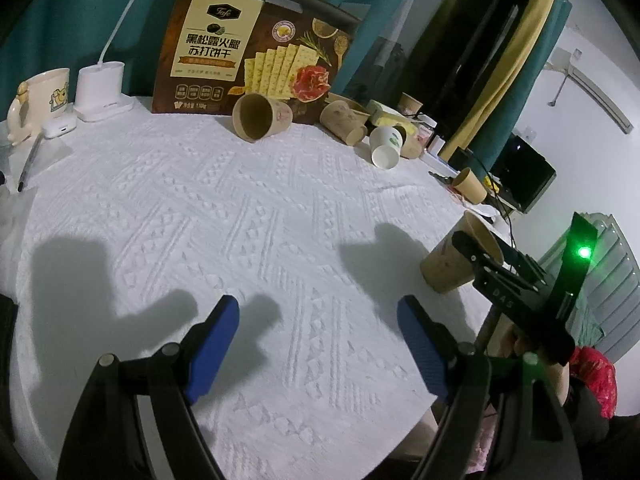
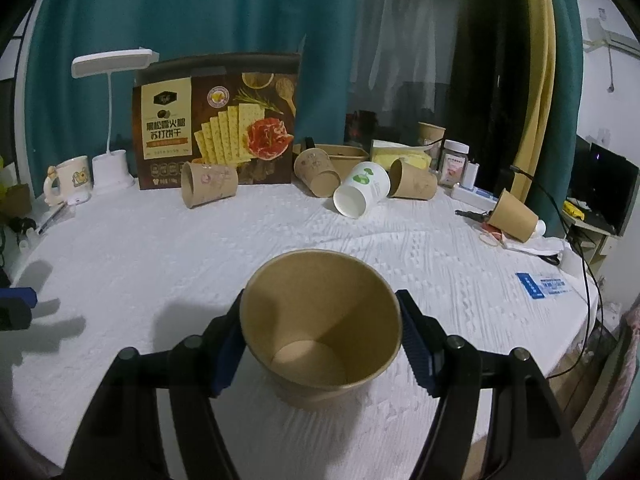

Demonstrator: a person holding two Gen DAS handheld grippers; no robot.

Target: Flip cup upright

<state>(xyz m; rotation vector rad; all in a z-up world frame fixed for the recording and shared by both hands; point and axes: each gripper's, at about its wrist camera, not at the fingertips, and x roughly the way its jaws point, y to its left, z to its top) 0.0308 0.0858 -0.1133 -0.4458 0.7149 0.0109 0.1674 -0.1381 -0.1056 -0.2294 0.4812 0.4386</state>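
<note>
A brown paper cup (image 2: 320, 328) stands mouth up on the white cloth, tilted slightly, between the blue pads of my right gripper (image 2: 320, 340), which is shut on its sides. The same cup (image 1: 452, 260) shows at the right of the left wrist view with the right gripper's black fingers (image 1: 480, 256) around it. My left gripper (image 1: 318, 344) is open and empty, low over the cloth near the front edge, well left of the cup.
Several paper cups lie on their sides at the back: a brown one (image 2: 208, 188), a white one (image 2: 360, 196), another brown one (image 2: 512, 216) at right. A cracker box (image 2: 216, 120), lamp base (image 2: 110, 172) and mug (image 2: 68, 180) stand behind. The round table's edge (image 2: 580, 300) is close at right.
</note>
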